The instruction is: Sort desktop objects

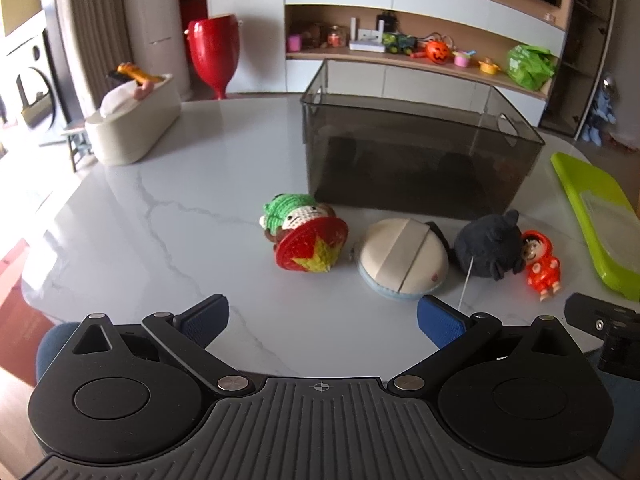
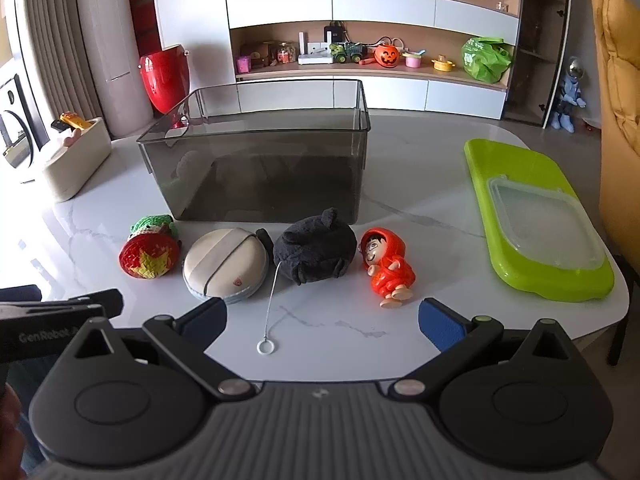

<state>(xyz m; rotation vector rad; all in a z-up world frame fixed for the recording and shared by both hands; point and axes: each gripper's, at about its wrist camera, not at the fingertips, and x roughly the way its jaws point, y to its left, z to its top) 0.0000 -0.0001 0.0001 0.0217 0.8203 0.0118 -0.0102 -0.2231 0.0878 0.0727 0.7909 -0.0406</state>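
Four objects lie in a row on the white marble table in front of a dark translucent bin (image 1: 420,152) (image 2: 256,168): a crocheted doll with a red star shield (image 1: 306,238) (image 2: 150,250), a round beige zip pouch (image 1: 402,258) (image 2: 226,264), a black plush (image 1: 490,246) (image 2: 316,250) with a white cord and ring (image 2: 265,347), and an orange toy figure (image 1: 542,264) (image 2: 388,266). My left gripper (image 1: 322,320) is open and empty, near the doll and pouch. My right gripper (image 2: 322,320) is open and empty, near the plush and figure.
A lime-green tray (image 1: 596,216) (image 2: 532,216) with a clear lid lies at the right. A cream tissue box (image 1: 132,120) (image 2: 76,160) stands at the far left. The table's front edge runs just under both grippers. Shelves with toys stand behind.
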